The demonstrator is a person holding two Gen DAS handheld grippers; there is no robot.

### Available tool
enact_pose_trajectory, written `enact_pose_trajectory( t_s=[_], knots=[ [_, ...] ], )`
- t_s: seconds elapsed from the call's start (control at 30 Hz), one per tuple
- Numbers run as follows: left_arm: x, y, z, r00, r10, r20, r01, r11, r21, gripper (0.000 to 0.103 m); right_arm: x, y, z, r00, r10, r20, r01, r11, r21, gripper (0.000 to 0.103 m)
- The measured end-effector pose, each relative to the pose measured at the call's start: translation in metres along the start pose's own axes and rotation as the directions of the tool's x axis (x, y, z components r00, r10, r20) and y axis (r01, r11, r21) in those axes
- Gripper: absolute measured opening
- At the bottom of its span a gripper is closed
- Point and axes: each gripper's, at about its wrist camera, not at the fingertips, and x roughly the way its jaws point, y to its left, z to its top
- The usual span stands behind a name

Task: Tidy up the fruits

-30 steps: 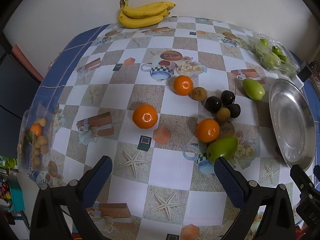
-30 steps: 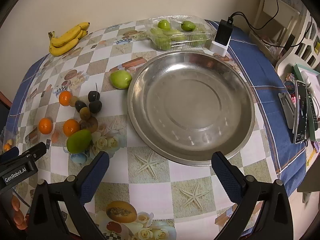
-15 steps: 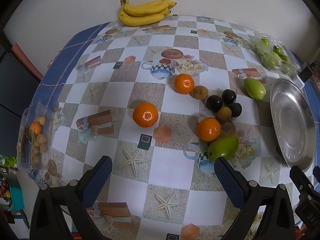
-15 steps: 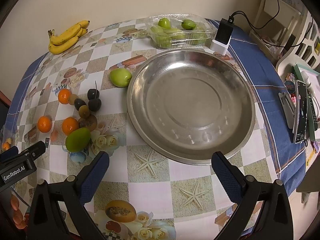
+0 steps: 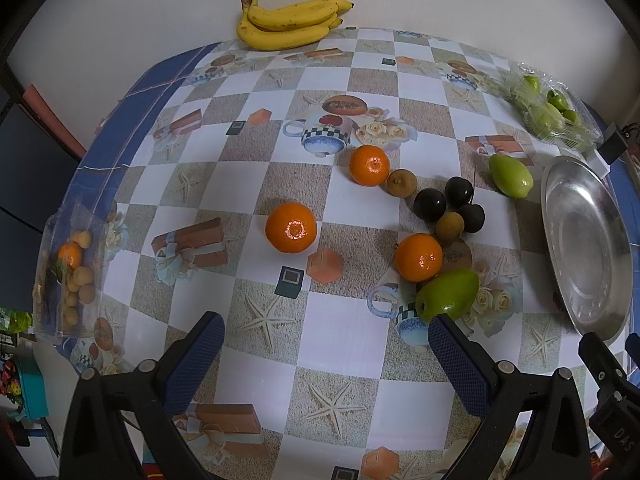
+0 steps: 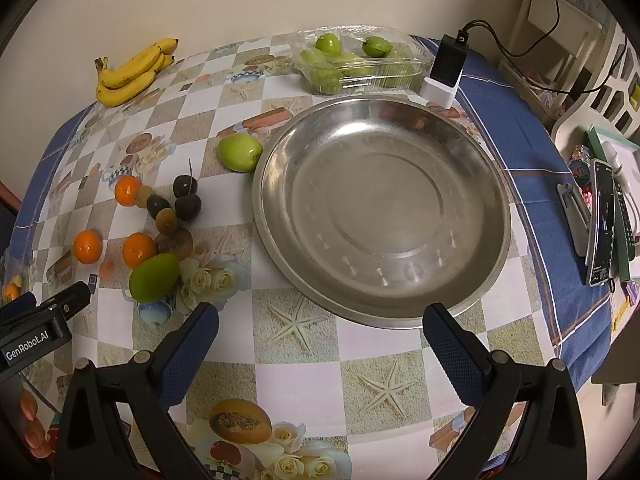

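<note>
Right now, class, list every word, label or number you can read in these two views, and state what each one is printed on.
"GenRobot.AI": white lettering on the black body of the left tool, seen at the left edge of the right wrist view.
"DAS": the only readable part of a cut-off label on the black body of the right tool, at the lower right of the left wrist view.
The phone screen shows text too small to read.

Looked like somebody's home, a dining table (image 6: 280,336) pushed against a plain wall (image 5: 160,12). It had a printed checkered tablecloth (image 5: 360,344), bananas (image 5: 288,22) at the back, and a phone (image 6: 602,224) and remote (image 6: 624,220) on a side shelf.
</note>
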Motion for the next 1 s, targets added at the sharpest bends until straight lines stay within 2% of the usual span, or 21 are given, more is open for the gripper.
enact_pose_trajectory(
  t_s=[0.43,0.67,0.77,0.9,1.0],
  knots=[
    [0.004,0.001,-0.001,1.0,0.0,-0.02,0.0,1.0,-0.007,0.103,0.001,0.005,0.001,1.0,-0.002,-0.007,0.002,1.0,-0.02,0.102],
    [-0.002,0.002,0.014,0.997,-0.073,-0.025,0.072,0.997,-0.026,0.103,-0.007,0.008,0.015,0.999,0.035,0.004,-0.035,0.999,-0.02,0.102],
    [-0.011,0.003,0.028,0.996,-0.087,0.007,0.088,0.995,-0.045,0.103,-0.014,0.012,0.028,0.997,0.078,0.013,-0.078,0.997,-0.015,0.102],
    [-0.019,0.005,0.047,0.988,-0.15,0.048,0.153,0.985,-0.075,0.103,-0.017,0.026,0.045,0.991,0.134,0.006,-0.134,0.991,-0.019,0.102],
    [-0.02,0.006,0.058,0.984,-0.168,0.06,0.173,0.98,-0.093,0.103,-0.013,0.04,0.053,0.986,0.167,-0.005,-0.167,0.985,-0.036,0.102]
  ],
)
